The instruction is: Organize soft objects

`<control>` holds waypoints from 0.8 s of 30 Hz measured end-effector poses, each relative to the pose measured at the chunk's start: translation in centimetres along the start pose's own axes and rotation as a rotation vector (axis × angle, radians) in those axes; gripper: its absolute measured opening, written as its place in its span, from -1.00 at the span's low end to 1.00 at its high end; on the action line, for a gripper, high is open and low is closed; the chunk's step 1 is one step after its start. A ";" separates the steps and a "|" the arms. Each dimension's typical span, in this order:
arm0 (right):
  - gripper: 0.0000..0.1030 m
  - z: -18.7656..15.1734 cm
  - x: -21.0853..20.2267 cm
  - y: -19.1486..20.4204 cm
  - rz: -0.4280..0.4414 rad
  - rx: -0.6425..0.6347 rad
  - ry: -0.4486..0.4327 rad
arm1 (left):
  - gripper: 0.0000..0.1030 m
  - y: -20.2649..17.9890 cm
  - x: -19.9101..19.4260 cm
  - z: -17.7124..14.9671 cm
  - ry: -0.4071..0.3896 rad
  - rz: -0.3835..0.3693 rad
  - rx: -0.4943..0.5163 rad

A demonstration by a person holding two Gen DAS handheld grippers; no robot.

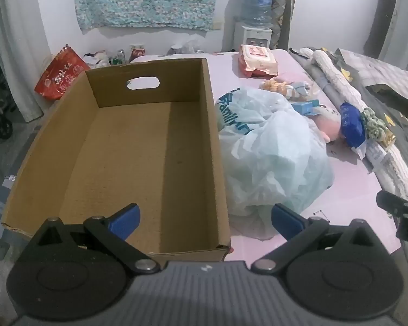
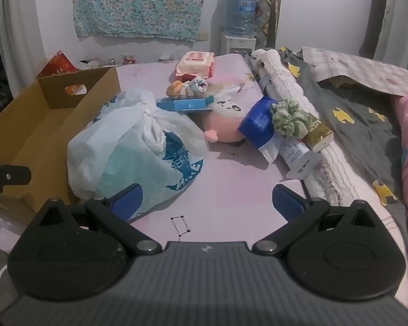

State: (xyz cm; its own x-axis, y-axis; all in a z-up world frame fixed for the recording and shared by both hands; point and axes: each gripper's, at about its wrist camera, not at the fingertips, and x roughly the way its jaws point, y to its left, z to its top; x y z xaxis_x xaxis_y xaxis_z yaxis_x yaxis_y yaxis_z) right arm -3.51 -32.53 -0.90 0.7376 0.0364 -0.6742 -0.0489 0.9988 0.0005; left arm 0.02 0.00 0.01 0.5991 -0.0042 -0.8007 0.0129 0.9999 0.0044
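Soft objects: a loose heap on the pink bed sheet (image 2: 231, 195), none yet in the cardboard box (image 1: 138, 146).

Box: open-topped, empty, filling the left and centre of the left wrist view; long axis runs away from the camera toward a far wall with a handle cut-out. In the right wrist view it sits at the left edge of the frame.

Knotted plastic bag (image 2: 138, 146): pale, printed in blue, slumped just beside the box's right wall, apparently touching it. Largest item, and the nearest to both claws.

Pink plush toy (image 2: 225, 125): centre of the right wrist view, behind and right of the bag, with a flat blue carton (image 2: 187, 104) resting partly on it.

Rolled socks (image 2: 190, 88): upper centre, beyond the carton. Green scrunchie (image 2: 290, 121): right of the plush, lying on a blue pouch (image 2: 258, 125). Wet-wipe pack (image 2: 195, 63): farthest back.

Left claw (image 1: 205, 221): jaws spread wide, holding nothing, poised over the box's near right corner with the bag just right of it.

Right claw (image 2: 206, 202): jaws spread wide, holding nothing, above bare sheet; the bag lies directly ahead and left, overlapped by its left finger in the frame, and the plush lies ahead at centre.

Assessment: the heap lies right of the box, so each transfer runs right to left across the frame. The right claw looks better placed for the plush and scrunchie; the bag sits between the two claws, and its knot offers the likeliest grip.
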 end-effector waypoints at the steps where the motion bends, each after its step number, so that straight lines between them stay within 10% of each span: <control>1: 0.98 0.0 0.0 0.1 -0.010 -0.015 0.002 | 1.00 0.0 0.0 0.0 0.004 -0.002 0.001; 24: 0.98 0.6 0.2 0.6 0.018 -0.032 -0.005 | 1.00 1.3 -0.2 -1.2 0.010 -0.002 -0.059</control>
State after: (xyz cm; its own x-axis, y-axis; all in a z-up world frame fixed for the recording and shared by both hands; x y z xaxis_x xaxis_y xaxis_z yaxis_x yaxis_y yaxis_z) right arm -2.99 -31.91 -0.57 0.7400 0.0544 -0.6704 -0.0835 0.9964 -0.0113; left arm -1.01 1.32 -0.54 0.5909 -0.0065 -0.8067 -0.0335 0.9989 -0.0326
